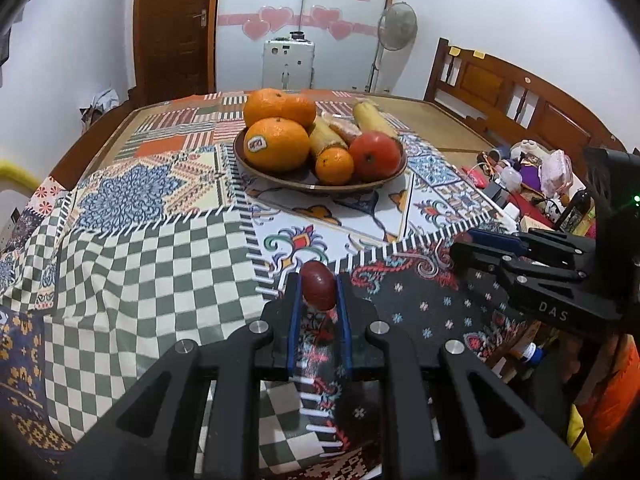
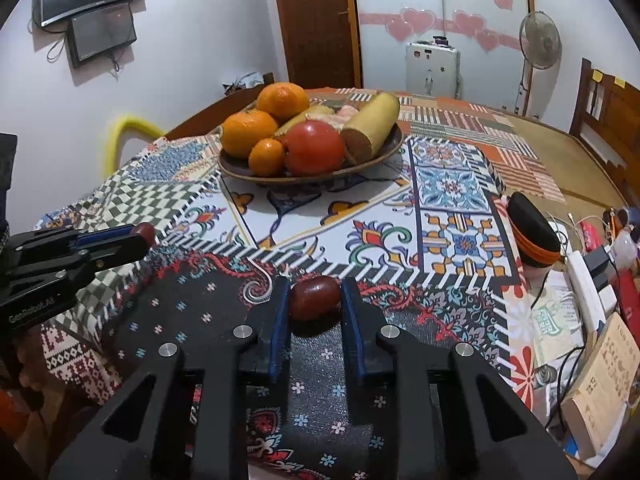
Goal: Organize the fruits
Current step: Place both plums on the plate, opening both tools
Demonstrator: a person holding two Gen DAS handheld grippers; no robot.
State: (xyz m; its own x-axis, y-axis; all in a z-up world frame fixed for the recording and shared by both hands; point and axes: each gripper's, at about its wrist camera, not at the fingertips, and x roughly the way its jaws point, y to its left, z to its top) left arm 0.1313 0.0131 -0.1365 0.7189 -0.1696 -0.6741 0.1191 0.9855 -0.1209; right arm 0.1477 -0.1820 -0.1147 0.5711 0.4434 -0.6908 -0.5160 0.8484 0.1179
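A brown fruit bowl [image 1: 384, 179] stands mid-table and holds oranges [image 1: 277, 144], a red tomato [image 1: 376, 156] and cut sugarcane pieces [image 1: 327, 138]; it also shows in the right wrist view [image 2: 304, 174]. My left gripper [image 1: 318, 294] is shut on a small dark red jujube [image 1: 318, 290], held above the cloth; it shows at the left of the right wrist view [image 2: 136, 236]. My right gripper [image 2: 314, 300] is shut on a second dark red jujube [image 2: 315, 298] near the table's front; it shows at the right of the left wrist view [image 1: 476, 244].
A patchwork cloth [image 2: 452, 184] covers the table. A black and orange case [image 2: 534, 232], cables, a power strip and books [image 2: 596, 384] crowd the right edge. A wooden bench [image 1: 512, 92], a fan [image 1: 396, 26] and a door stand behind.
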